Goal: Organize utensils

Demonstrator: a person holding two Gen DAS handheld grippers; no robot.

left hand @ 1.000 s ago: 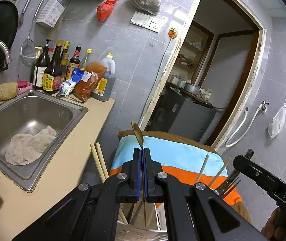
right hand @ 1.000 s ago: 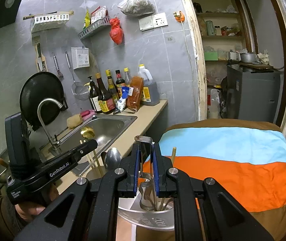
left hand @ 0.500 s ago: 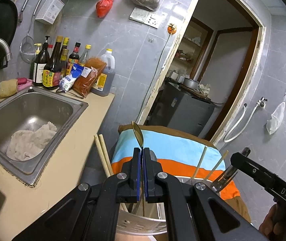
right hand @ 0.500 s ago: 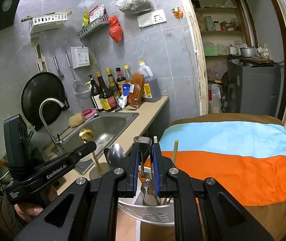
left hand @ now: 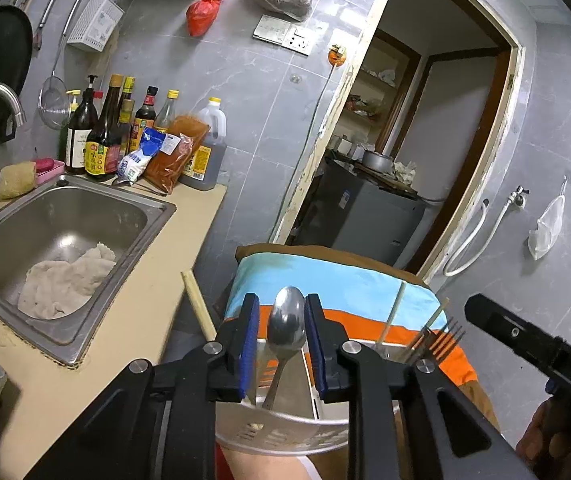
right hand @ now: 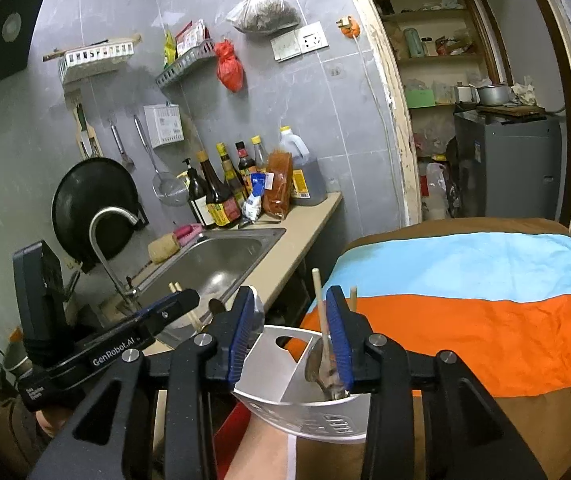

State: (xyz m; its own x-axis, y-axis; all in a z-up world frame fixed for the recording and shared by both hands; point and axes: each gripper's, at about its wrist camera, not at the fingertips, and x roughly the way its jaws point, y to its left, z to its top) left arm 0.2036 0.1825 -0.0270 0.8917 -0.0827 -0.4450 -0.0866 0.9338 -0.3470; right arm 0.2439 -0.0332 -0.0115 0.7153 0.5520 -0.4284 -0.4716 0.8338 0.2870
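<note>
A round metal utensil holder (left hand: 285, 430) stands just below both grippers; it also shows in the right wrist view (right hand: 305, 400). My left gripper (left hand: 281, 334) is open, and a steel spoon (left hand: 285, 324) stands in the holder between its fingers, untouched. A fork (left hand: 443, 338) and chopsticks (left hand: 199, 308) stick up from the holder. My right gripper (right hand: 291, 334) is open above the holder, with a chopstick (right hand: 321, 308) rising between its fingers. The left gripper appears in the right wrist view (right hand: 173, 306).
A steel sink (left hand: 57, 236) with a cloth is set in the beige counter (left hand: 133, 320) on the left. Sauce bottles (left hand: 117, 136) line the wall. A striped blue and orange cloth (right hand: 465, 300) covers the surface behind the holder. A doorway (left hand: 425, 152) opens ahead.
Both grippers have opened. The left let go of the gold spoon it held; the right let go of the metal utensil, which now sits in the holder.
</note>
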